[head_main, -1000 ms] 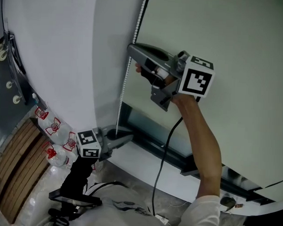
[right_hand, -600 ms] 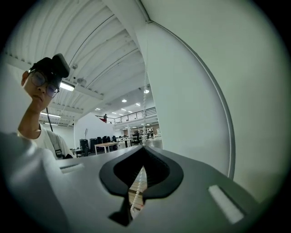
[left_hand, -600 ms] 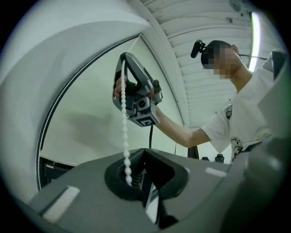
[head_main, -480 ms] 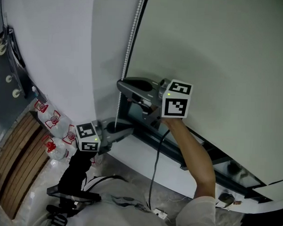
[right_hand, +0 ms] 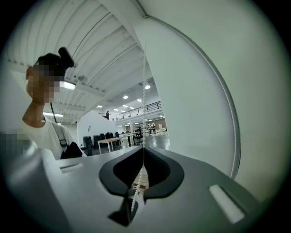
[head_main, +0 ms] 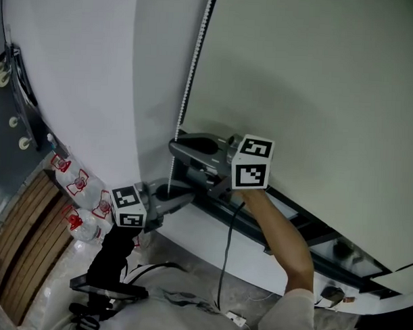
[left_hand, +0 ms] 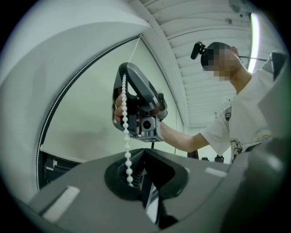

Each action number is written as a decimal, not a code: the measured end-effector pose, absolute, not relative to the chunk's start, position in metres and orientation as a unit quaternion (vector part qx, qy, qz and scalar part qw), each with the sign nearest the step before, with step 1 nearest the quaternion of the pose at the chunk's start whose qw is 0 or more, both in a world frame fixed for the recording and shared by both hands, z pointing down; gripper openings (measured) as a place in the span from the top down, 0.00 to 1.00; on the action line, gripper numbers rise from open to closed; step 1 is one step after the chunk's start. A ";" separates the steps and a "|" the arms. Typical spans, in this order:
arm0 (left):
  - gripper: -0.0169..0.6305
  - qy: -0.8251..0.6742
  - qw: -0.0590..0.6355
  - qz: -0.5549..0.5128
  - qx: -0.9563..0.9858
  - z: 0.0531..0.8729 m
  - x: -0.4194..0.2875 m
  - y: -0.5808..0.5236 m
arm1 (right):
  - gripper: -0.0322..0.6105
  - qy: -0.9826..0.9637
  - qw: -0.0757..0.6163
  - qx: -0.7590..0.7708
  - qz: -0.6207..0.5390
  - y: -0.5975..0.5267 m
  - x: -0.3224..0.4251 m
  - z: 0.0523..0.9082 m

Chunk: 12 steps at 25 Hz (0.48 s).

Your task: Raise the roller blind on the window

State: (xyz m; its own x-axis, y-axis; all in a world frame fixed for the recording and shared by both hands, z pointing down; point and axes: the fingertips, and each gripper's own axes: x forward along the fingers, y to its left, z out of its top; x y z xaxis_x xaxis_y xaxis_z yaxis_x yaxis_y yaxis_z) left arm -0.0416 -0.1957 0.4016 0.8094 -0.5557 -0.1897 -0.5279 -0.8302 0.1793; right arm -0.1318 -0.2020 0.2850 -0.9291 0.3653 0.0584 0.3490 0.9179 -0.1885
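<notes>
Now my right gripper (head_main: 174, 147) is clenched on the bead chain (head_main: 191, 72). Its jaws are pressed together with the beads pinched in the seam between them, and it points level at the roller blind's (head_main: 317, 90) left edge, close to the bottom corner. The chain runs down that left edge from the top of the window (head_main: 306, 229), passes through my right jaws and drops on to my left gripper (head_main: 188, 196) just below. That one sits near the lower left corner of the window, tilted slightly upward. Its jaws stand a little apart, and the chain's lower beads hang loose in the hollow between them, on the left side, not squeezed. The pale blind covers most of the window, and under its bottom edge a narrow strip of glass and dark frame shows. Some water bottles (head_main: 77, 185) with red labels lie low down, left of my left gripper.
</notes>
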 end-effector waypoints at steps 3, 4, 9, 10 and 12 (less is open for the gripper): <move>0.98 -0.284 0.057 -0.117 0.950 0.402 -0.041 -0.195 | 0.78 -0.981 0.017 -0.179 0.074 -0.212 -0.135 0.252; 0.98 -0.283 0.057 -0.117 0.950 0.402 -0.040 -0.195 | 0.77 -0.981 0.000 -0.178 0.076 -0.218 -0.136 0.234; 0.98 -0.284 0.061 -0.119 0.949 0.406 -0.039 -0.194 | 0.77 -0.982 -0.056 -0.174 0.044 -0.239 -0.144 0.144; 0.98 -0.286 0.063 -0.119 0.949 0.408 -0.039 -0.195 | 0.77 -0.982 -0.062 -0.175 0.035 -0.241 -0.145 0.129; 0.98 -0.288 0.064 -0.120 0.948 0.407 -0.040 -0.196 | 0.77 -0.982 -0.069 -0.175 0.016 -0.246 -0.148 0.101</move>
State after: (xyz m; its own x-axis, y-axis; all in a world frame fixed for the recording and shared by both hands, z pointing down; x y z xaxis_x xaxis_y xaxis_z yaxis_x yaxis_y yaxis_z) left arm -0.0401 -0.1959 0.4069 0.8057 -0.5610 -0.1901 -0.5301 -0.8261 0.1909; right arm -0.1481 -0.2458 0.1012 -0.9295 0.3409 -0.1409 0.3455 0.9384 -0.0083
